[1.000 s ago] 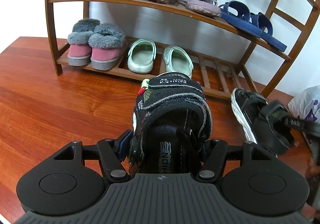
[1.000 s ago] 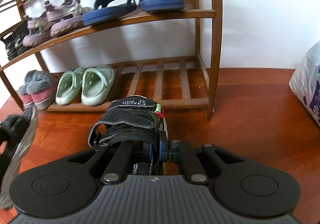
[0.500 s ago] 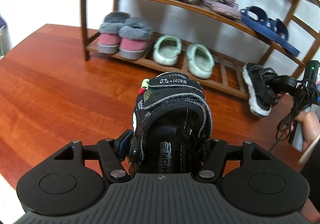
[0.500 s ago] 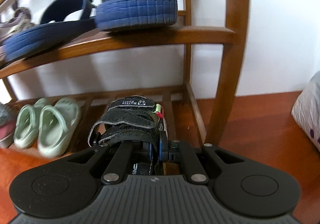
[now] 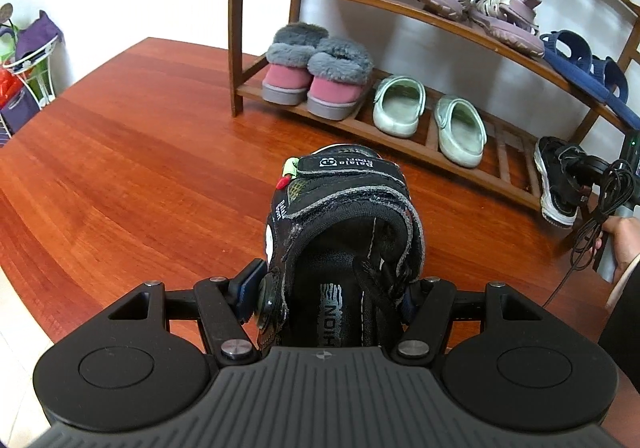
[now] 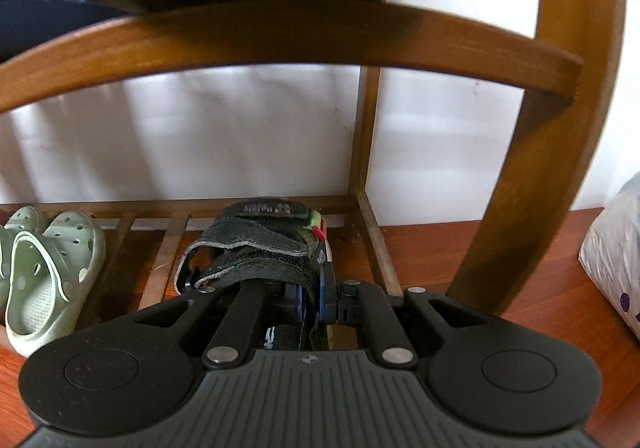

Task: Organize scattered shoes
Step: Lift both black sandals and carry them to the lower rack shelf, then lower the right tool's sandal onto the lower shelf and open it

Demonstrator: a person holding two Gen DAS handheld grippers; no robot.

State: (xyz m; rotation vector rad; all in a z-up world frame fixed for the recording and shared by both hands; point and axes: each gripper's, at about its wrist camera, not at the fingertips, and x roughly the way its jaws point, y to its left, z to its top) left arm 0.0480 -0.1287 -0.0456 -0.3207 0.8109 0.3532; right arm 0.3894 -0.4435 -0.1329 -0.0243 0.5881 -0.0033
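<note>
The right gripper [image 6: 316,300] is clamped on one sandal [image 6: 260,248], over the rack's [image 6: 280,44] bottom slats at 12 o'clock; it should be lowered flat beside the clogs [image 6: 44,272]. The left gripper [image 5: 332,288] is clamped across the other sandal [image 5: 344,232].

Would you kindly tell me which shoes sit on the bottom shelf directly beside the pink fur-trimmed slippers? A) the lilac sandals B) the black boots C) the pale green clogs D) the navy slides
C: in the left wrist view the pale green clogs stand right next to the pink fur-trimmed slippers on the bottom shelf.
</note>
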